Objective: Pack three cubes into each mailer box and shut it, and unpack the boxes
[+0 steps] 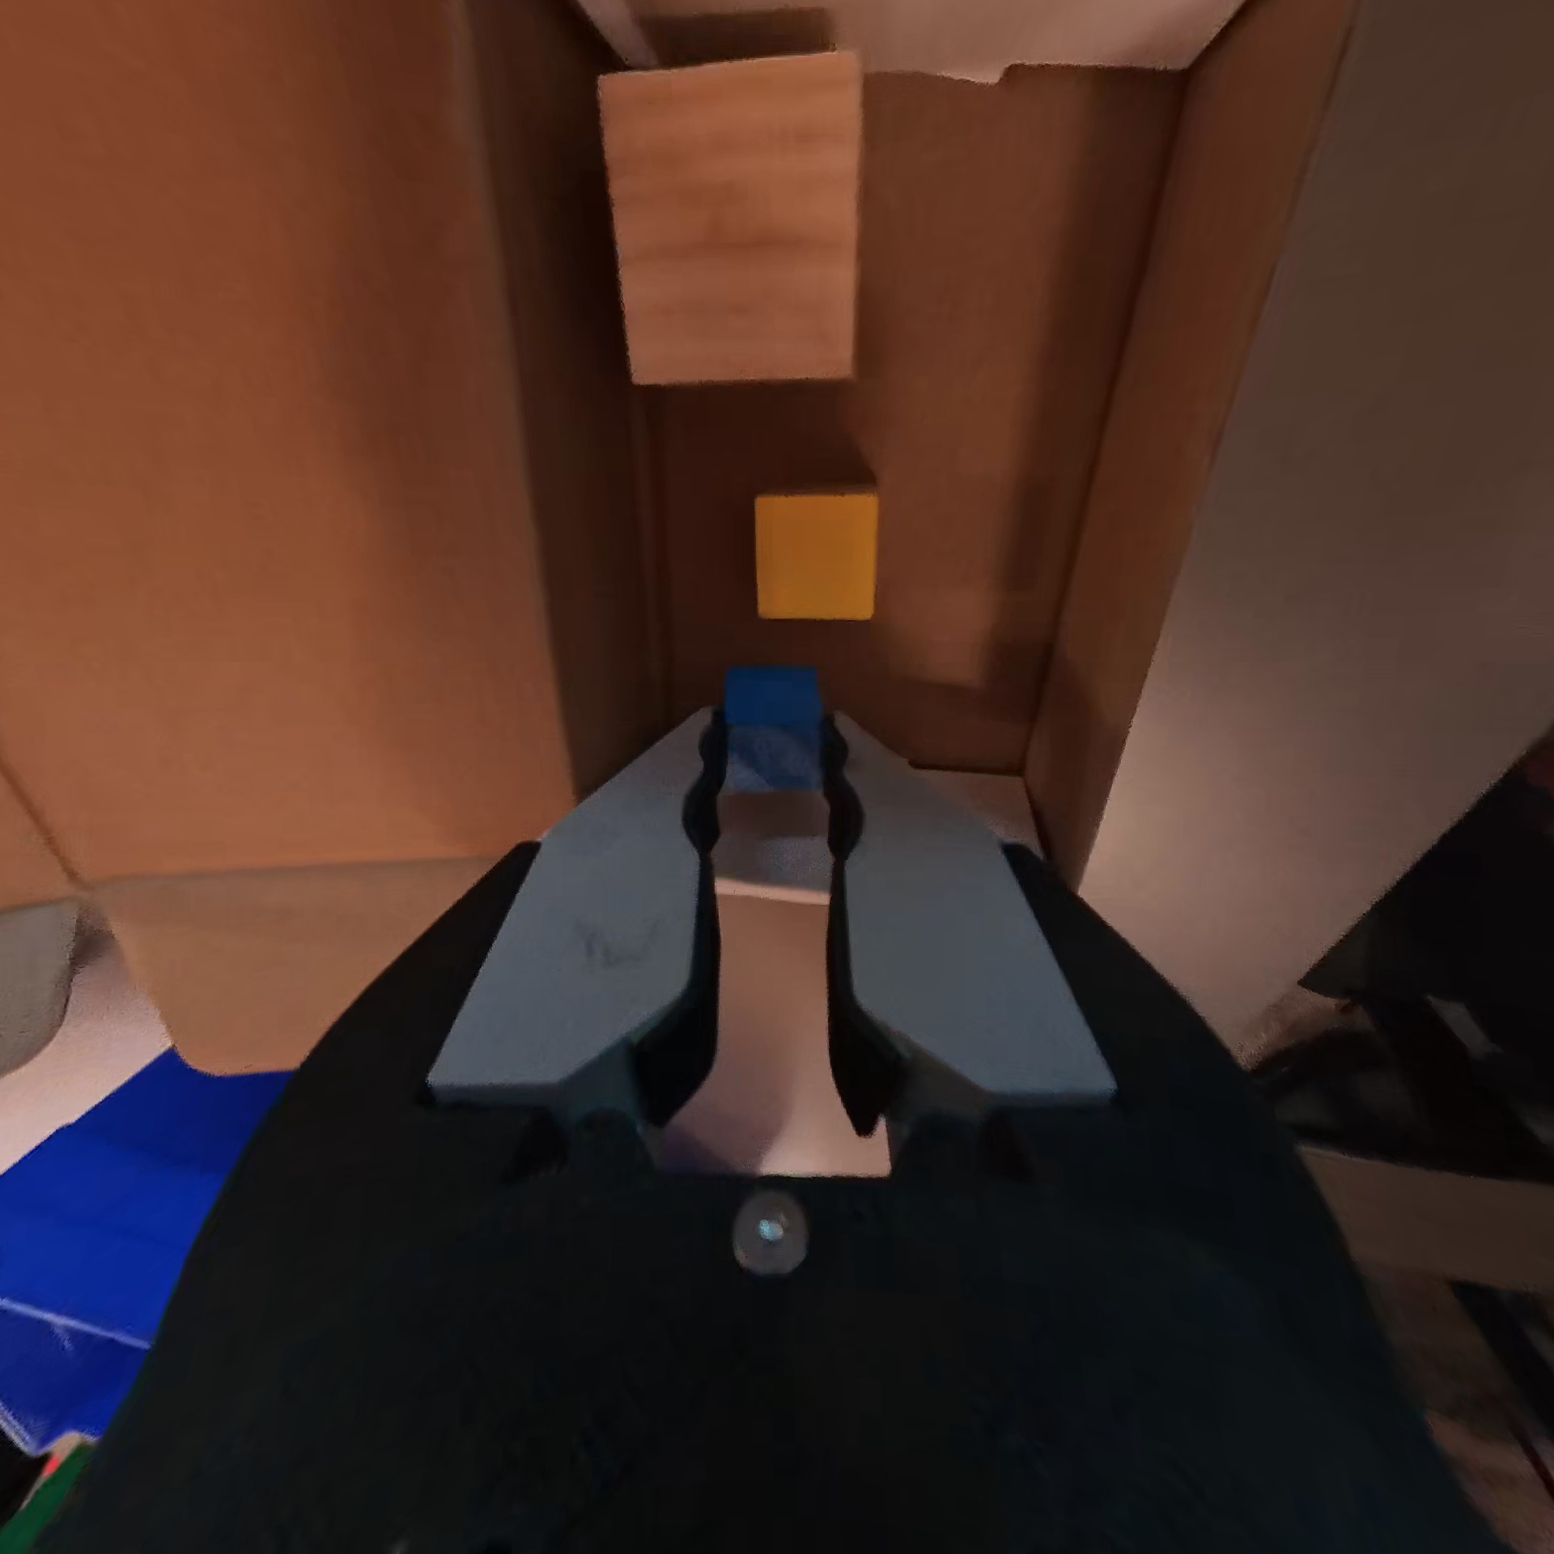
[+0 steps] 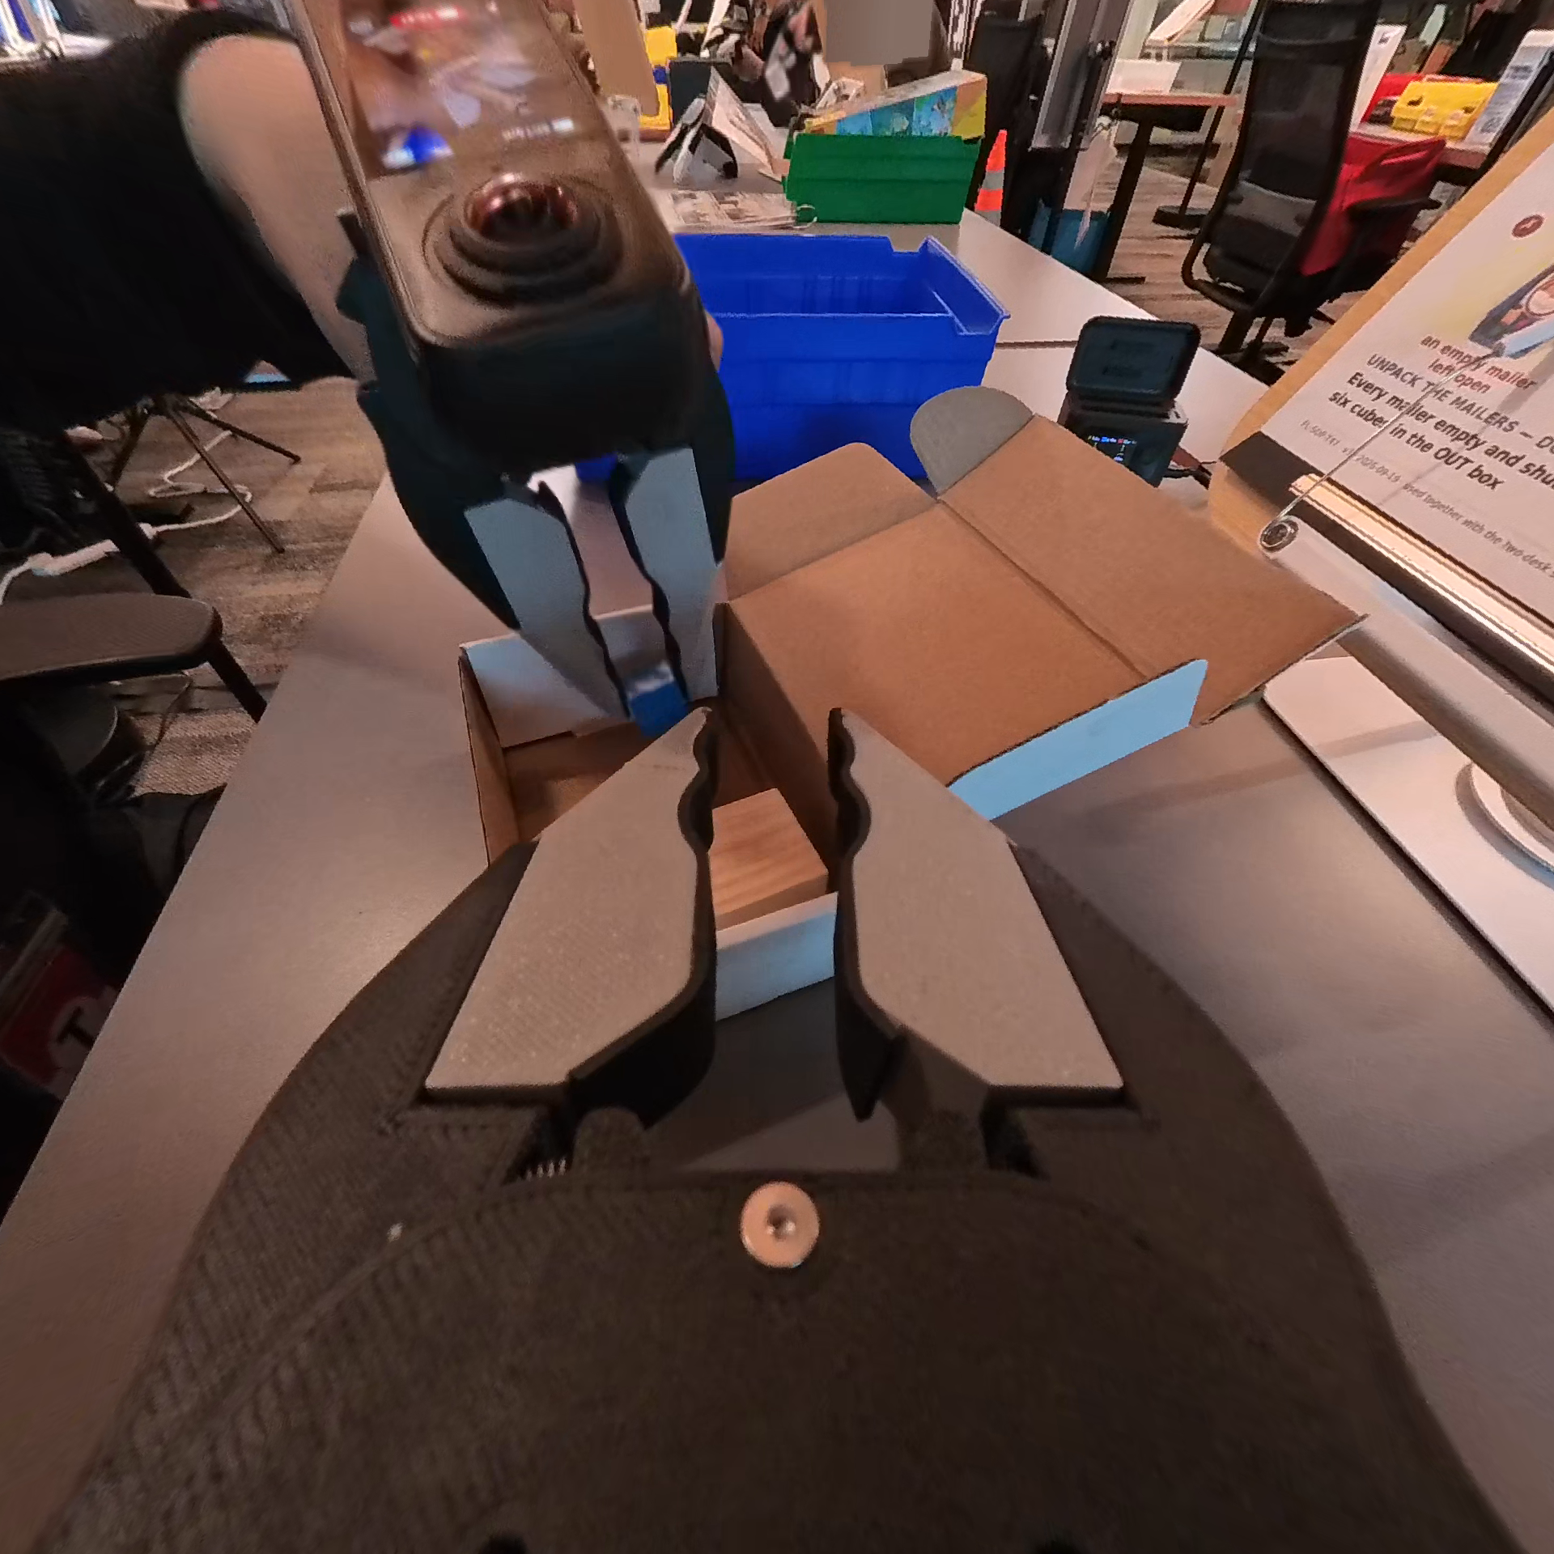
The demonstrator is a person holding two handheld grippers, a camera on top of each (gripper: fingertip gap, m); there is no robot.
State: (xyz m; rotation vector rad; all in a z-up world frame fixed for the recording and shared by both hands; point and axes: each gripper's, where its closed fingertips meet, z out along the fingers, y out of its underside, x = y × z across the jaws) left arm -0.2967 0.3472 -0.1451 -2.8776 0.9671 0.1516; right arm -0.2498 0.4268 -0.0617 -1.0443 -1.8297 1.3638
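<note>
An open cardboard mailer box [image 2: 925, 622] with white outer walls lies on the grey table. In the left wrist view I look down into the box [image 1: 1093, 420]. My left gripper [image 1: 772, 725] is shut on a small blue cube [image 1: 769, 694] and holds it just above the box floor at one end. A yellow cube [image 1: 816, 555] and a larger wooden cube [image 1: 732, 219] lie farther along inside. In the right wrist view the left gripper [image 2: 652, 698] reaches down into the box with the blue cube [image 2: 660, 710]. My right gripper [image 2: 772, 740] is open and empty above the box's near edge, over the wooden cube [image 2: 761, 858].
A blue bin [image 2: 841, 336] stands behind the box, with a green bin [image 2: 874, 177] farther back. A small black camera [image 2: 1127, 395] sits at the back right. A printed sign on a stand [image 2: 1429, 420] fills the right side. The table edge runs along the left. Some 12 cm of space lies between my two pairs of fingers.
</note>
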